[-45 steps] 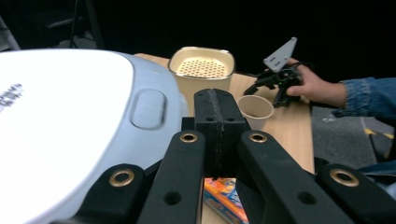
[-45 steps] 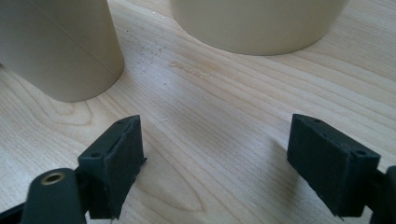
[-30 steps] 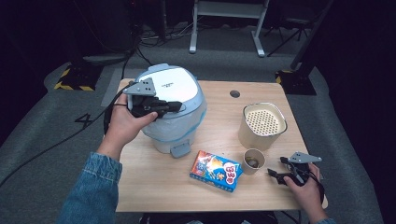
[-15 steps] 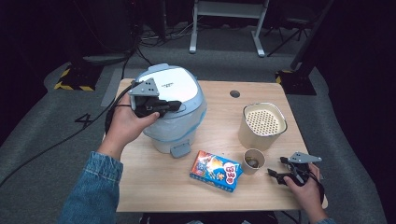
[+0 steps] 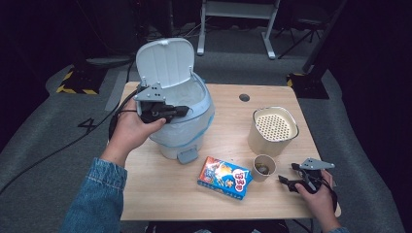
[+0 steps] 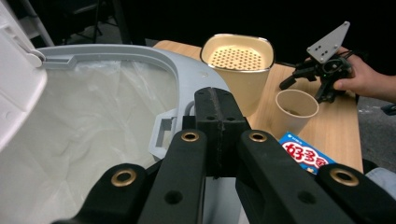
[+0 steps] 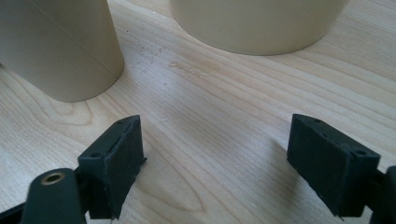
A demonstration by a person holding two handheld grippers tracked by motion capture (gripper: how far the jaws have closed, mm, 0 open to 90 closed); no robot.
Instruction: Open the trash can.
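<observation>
White liner hides the bin's [image 5: 182,121] depths beside the closed left claw [image 6: 219,126]; right claw [image 7: 215,163] gapes, cup [image 7: 60,46] cropped ahead.

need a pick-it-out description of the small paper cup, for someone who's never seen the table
Start at the pale blue bin with its lid up on the table's left, then go right past the snack box. The paper cup stands just in front of the bigger cream container: it is shorter, round, with no perforated insert.
</observation>
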